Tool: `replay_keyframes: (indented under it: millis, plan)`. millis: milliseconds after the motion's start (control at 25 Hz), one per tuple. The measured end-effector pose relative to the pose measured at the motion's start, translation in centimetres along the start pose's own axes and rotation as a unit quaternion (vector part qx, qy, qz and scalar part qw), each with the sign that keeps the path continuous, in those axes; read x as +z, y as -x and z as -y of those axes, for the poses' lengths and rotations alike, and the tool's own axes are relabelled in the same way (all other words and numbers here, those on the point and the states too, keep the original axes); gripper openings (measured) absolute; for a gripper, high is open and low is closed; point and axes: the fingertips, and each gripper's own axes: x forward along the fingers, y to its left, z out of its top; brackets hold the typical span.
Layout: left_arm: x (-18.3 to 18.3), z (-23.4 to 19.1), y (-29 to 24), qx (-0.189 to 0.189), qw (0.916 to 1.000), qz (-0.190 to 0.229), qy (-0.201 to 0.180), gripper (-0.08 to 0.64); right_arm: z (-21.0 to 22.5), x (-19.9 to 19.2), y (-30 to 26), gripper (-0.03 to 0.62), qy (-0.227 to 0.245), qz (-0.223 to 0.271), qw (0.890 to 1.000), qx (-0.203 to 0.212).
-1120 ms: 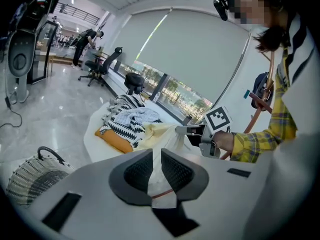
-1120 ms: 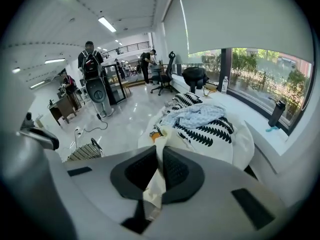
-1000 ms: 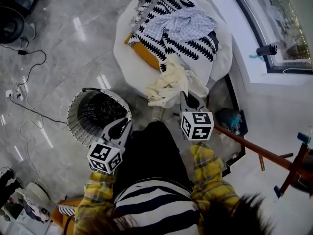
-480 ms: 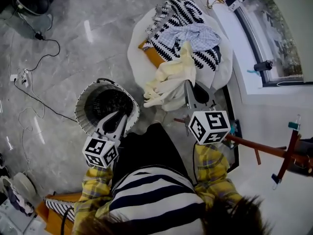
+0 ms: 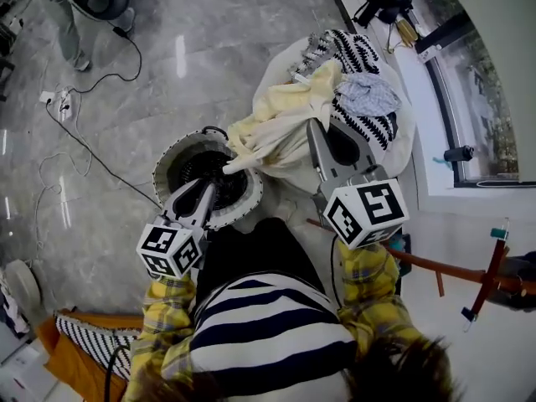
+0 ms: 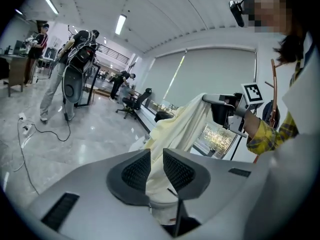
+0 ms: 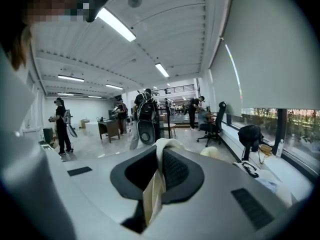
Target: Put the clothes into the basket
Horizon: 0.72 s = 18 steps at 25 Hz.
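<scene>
Item: pale cream, soft, crumpled cloth garment (image 5: 276,128). It is held off the floor, strung between both grippers. Its lower end shows against the dark mouth of the basket; its upper part lies across the front of the clothes pile.

Right gripper (image 5: 314,132): jaws pressed together, pinching a fold of the cream garment, which hangs down out of them as a narrow strip.

Left gripper (image 5: 205,193): jaws only narrowly parted. The cream garment fills the gap and both ribbed pads lie against it.

Round white woven basket with dark interior (image 5: 163,174): stands on the grey marble floor (image 5: 126,99), just beside the white rounded cushion (image 5: 402,136).

On the cushion: black-and-white zigzag cloth (image 5: 360,53) and pale blue checked cloth (image 5: 368,95).
</scene>
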Motion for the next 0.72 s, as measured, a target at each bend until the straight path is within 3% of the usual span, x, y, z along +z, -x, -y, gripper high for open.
replay_keyframes:
  millis: [400, 720]
  plan:
    - [0.5, -5.3, 6.8, 0.064, 0.9965, 0.041, 0.034, 0.066, -11.6, 6.8, -2.8, 0.038, 0.027, 0.053, 0.989, 0.133]
    - [0.5, -7.9, 11.2, 0.107, 0.9905, 0.071, 0.050, 0.066, -17.2, 4.4, -4.9, 0.038, 0.021, 0.023, 0.981, 0.192]
